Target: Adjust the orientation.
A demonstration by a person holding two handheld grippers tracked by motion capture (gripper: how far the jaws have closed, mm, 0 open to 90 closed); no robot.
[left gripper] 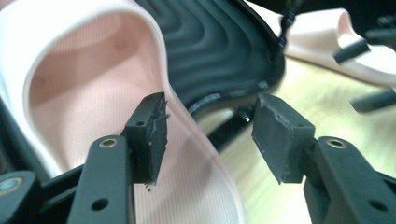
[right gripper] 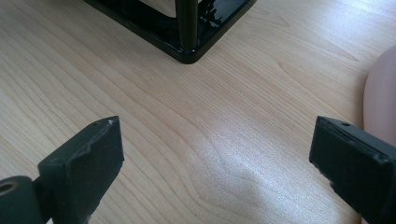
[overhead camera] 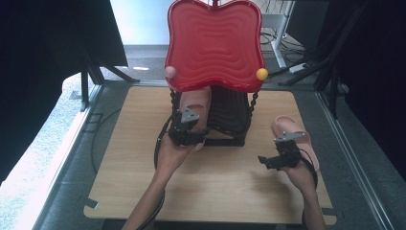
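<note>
Both hand-held grippers were open: the left hand-held gripper [left gripper: 208,135] straddled, without pressing, the rim of a pink slipper [left gripper: 88,88] on the black rack shelf [left gripper: 210,46], while the right hand-held gripper [right gripper: 217,168] hovered empty over the bench [right gripper: 187,116].

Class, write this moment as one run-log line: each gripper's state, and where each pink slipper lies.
left gripper: open, beside slipper on rack | right gripper: open, above table | second slipper: on table

no readable text, labels, brands, numbers or signs
</note>
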